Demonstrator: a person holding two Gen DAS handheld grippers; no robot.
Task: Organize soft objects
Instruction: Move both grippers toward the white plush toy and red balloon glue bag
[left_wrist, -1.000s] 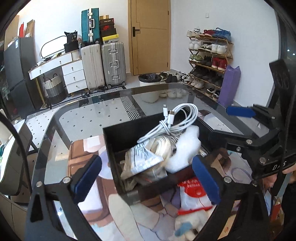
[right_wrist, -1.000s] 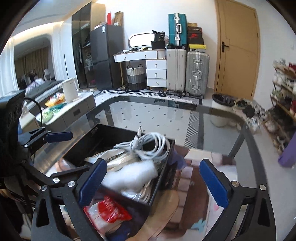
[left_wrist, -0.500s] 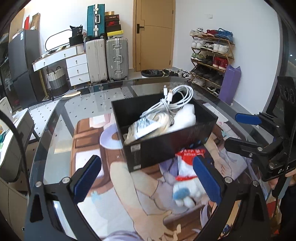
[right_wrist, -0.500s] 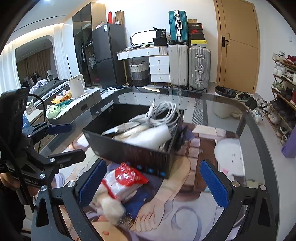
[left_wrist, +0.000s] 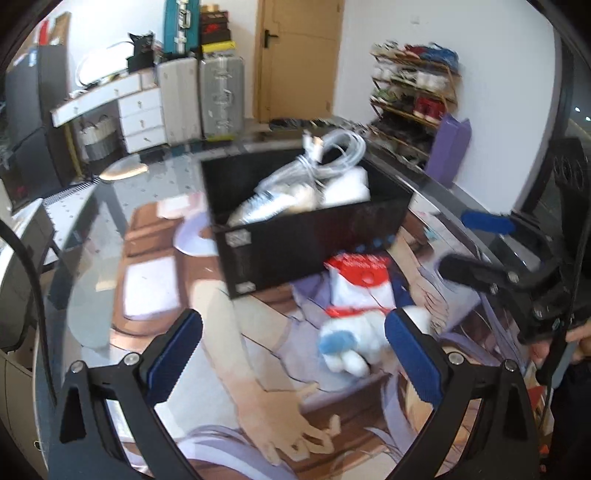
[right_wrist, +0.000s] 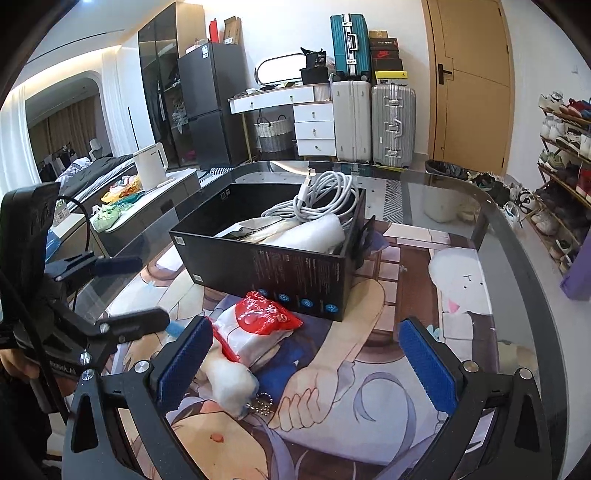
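A black box (left_wrist: 314, 236) (right_wrist: 273, 269) stands on the printed mat, holding a coiled white cable (right_wrist: 321, 199), a white foam wrap (right_wrist: 310, 234) and pale packets. In front of the box lie a red-and-white packet (left_wrist: 360, 280) (right_wrist: 266, 319) and a white plush toy (left_wrist: 351, 343) (right_wrist: 231, 380) with a blue patch and a small chain. My left gripper (left_wrist: 293, 354) is open above the mat near the toy, nothing between its fingers. My right gripper (right_wrist: 304, 362) is open too, its left pad beside the packet and toy.
The glass table (right_wrist: 517, 236) carries an illustrated mat (right_wrist: 369, 387). Behind it stand suitcases (right_wrist: 373, 122), a white drawer desk (right_wrist: 314, 122), a wooden door (right_wrist: 472, 85), a shoe rack (right_wrist: 565, 155) and a side counter with a kettle (right_wrist: 151, 166).
Both grippers have drawn back and lowered away from the box; the packet and plush toy in front of it have come into view. Both stay open.
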